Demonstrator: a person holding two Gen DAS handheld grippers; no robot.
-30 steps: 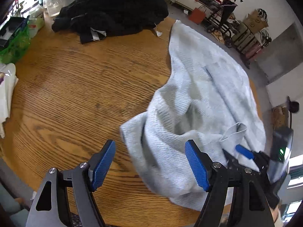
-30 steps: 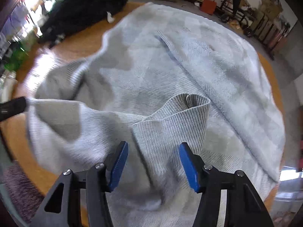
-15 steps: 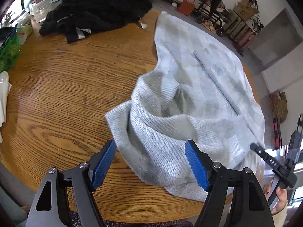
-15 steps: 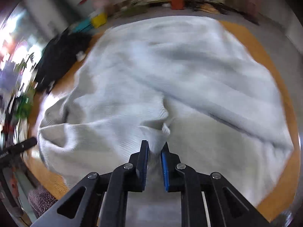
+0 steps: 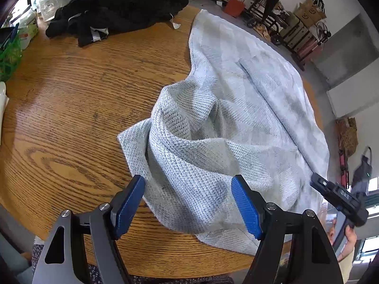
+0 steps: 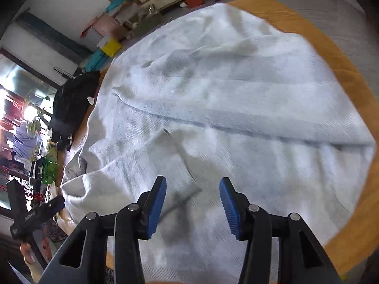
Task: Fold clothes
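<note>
Grey knit sweater [image 5: 236, 118] now lies spread wider over the round wooden table [image 5: 71, 118] than a second ago; the ribbed cuff that stood up in front of the right gripper [image 6: 192, 203] is laid down flat; that gripper pinched fabric half a second back, jaws now opening, nothing pressed between the pads; sleeve seems placed, likely next fold due; left gripper [image 5: 187, 208] unchanged, jaws wide, hovering over the bunched near edge, not gripping; black clothes pile [image 5: 123, 2] at far table edge; cluttered room behind, shelves, red bag [image 5: 234, 4], cardboard boxes [image 5: 310, 11].
</note>
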